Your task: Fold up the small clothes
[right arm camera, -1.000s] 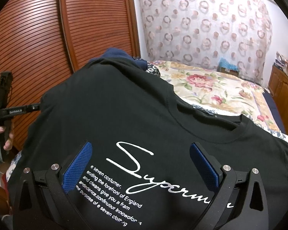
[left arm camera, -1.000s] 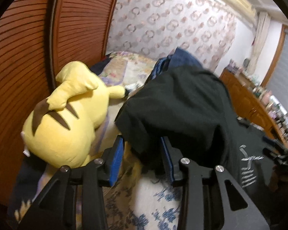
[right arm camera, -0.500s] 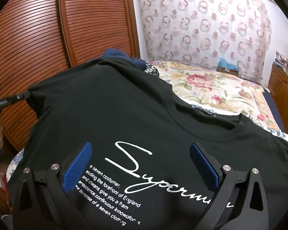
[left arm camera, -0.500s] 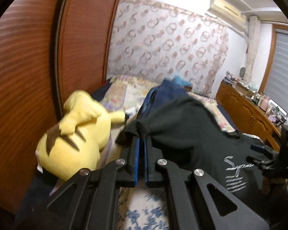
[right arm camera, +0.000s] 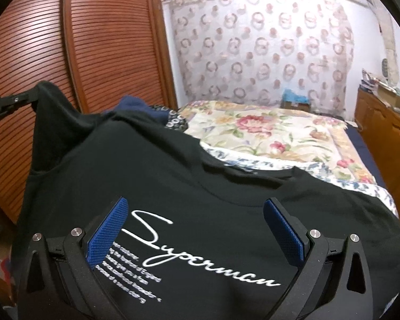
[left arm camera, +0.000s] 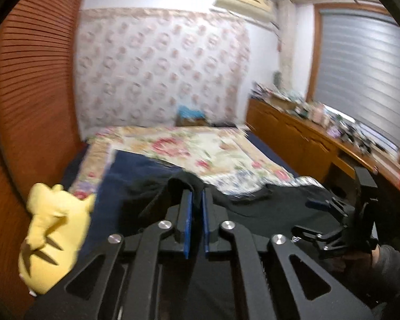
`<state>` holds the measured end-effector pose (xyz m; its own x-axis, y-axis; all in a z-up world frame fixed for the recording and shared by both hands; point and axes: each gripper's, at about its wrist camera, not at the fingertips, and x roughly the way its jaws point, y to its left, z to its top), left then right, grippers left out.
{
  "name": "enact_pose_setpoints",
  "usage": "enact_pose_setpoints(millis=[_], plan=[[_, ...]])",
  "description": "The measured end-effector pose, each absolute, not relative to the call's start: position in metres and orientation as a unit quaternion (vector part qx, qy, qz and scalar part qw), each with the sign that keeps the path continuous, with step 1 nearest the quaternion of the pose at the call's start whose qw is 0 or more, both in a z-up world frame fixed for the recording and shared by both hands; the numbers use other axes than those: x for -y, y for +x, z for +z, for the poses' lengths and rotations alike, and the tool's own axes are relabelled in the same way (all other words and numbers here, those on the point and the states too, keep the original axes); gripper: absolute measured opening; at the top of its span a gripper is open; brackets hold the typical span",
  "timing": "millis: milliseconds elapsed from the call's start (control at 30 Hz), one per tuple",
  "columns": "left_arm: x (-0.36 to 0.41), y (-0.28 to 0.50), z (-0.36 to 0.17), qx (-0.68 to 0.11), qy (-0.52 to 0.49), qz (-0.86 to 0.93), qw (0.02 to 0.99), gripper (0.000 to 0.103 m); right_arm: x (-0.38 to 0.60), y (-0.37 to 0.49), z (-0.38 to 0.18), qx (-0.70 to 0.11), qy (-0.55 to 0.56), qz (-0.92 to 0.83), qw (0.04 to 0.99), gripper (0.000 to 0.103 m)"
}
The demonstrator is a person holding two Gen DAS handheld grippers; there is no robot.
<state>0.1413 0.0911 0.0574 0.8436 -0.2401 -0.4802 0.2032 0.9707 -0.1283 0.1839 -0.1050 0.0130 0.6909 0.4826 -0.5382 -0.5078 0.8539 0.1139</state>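
Bedroom walls and a flowery bed [right arm camera: 274, 138] are showing behind. Left gripper [left arm camera: 195, 200] is pinching the black T-shirt's [right arm camera: 189, 186] sleeve [right arm camera: 48, 98], its jaws having just opened a little. Right gripper [right arm camera: 194, 226] is gaping wide over the print. Cloth is looking soft, light and floppy; edges and corners are seeming best for grabbing.

Light: dim, warm indoor light; no hard shadows on the bed [right arm camera: 266, 130].
Glare: none; the window blind [left arm camera: 360, 72] right of the bed reads pale grey.
Blur: left wrist view smeared by motion, curtain [left arm camera: 160, 66] behind the bed streaked; right wrist view sharper.
Distortion: fisheye bends the slatted door [right arm camera: 93, 53] left of the bed; black corners.
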Motion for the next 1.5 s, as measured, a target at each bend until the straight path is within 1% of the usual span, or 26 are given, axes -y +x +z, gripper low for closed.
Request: enact_pose_setpoints(millis=[67,100,167,233,333,500,567,600,667,767,867,1033,1100,1133,1167,1200,1233,1267,1367,1500], plan=[[-0.077,0.146,0.056,-0.261,-0.026,-0.138,0.955,0.021,0.108,0.185,0.012,-0.288,-0.020,0.265,0.920,0.103],[-0.072,0.148,0.055,-0.264,-0.024,-0.150,0.952,0.024,0.110,0.185,0.012,-0.289,-0.018,0.264,0.920,0.103],[-0.068,0.145,0.057,-0.265,-0.023,-0.155,0.951,0.035,0.112,0.186,0.011,-0.291,-0.016,0.263,0.920,0.103],[-0.067,0.145,0.057,-0.267,-0.022,-0.147,0.952,0.040,0.111,0.189,0.010,-0.292,-0.019,0.264,0.919,0.103],[-0.082,0.143,0.052,-0.272,-0.027,-0.131,0.953,0.051,0.107,0.193,0.010,-0.294,-0.028,0.274,0.915,0.103],[-0.102,0.143,0.039,-0.281,-0.031,-0.093,0.955,0.053,0.085,0.205,0.010,-0.301,-0.039,0.313,0.900,0.095],[-0.108,0.142,0.033,-0.285,-0.033,-0.081,0.955,0.053,0.072,0.209,0.009,-0.306,-0.039,0.336,0.890,0.084],[-0.113,0.142,0.030,-0.287,-0.035,-0.073,0.954,0.053,0.066,0.211,0.009,-0.308,-0.039,0.347,0.885,0.082],[-0.120,0.139,0.026,-0.288,-0.039,-0.062,0.955,0.053,0.050,0.212,0.009,-0.310,-0.044,0.370,0.875,0.072],[-0.131,0.136,0.019,-0.291,-0.051,-0.051,0.954,0.053,0.024,0.212,0.007,-0.312,-0.057,0.400,0.860,0.064],[-0.139,0.133,0.012,-0.292,-0.057,-0.039,0.954,0.053,0.002,0.212,0.004,-0.318,-0.065,0.428,0.843,0.058],[-0.151,0.134,0.007,-0.298,-0.060,-0.029,0.952,0.054,-0.028,0.210,-0.008,-0.328,-0.100,0.458,0.820,0.057],[-0.153,0.135,0.005,-0.299,-0.062,-0.029,0.952,0.054,-0.038,0.210,-0.015,-0.332,-0.124,0.457,0.816,0.053],[-0.154,0.135,0.004,-0.299,-0.062,-0.029,0.952,0.054,-0.040,0.210,-0.017,-0.332,-0.134,0.457,0.814,0.042],[-0.154,0.135,0.004,-0.299,-0.062,-0.029,0.952,0.054,-0.041,0.209,-0.018,-0.332,-0.145,0.455,0.814,0.026],[-0.154,0.135,0.003,-0.299,-0.061,-0.029,0.952,0.054,-0.042,0.209,-0.019,-0.328,-0.156,0.451,0.815,0.021],[-0.154,0.136,0.003,-0.299,-0.062,-0.030,0.952,0.054,-0.041,0.210,-0.019,-0.326,-0.159,0.451,0.815,0.010],[-0.154,0.136,0.002,-0.299,-0.062,-0.031,0.952,0.054,-0.038,0.213,-0.016,-0.324,-0.155,0.452,0.817,0.007],[-0.152,0.138,0.000,-0.300,-0.063,-0.033,0.951,0.054,-0.021,0.224,-0.006,-0.310,-0.126,0.440,0.833,0.005],[-0.150,0.142,-0.001,-0.302,-0.062,-0.037,0.951,0.054,0.006,0.254,0.004,-0.314,-0.071,0.398,0.859,0.004]])
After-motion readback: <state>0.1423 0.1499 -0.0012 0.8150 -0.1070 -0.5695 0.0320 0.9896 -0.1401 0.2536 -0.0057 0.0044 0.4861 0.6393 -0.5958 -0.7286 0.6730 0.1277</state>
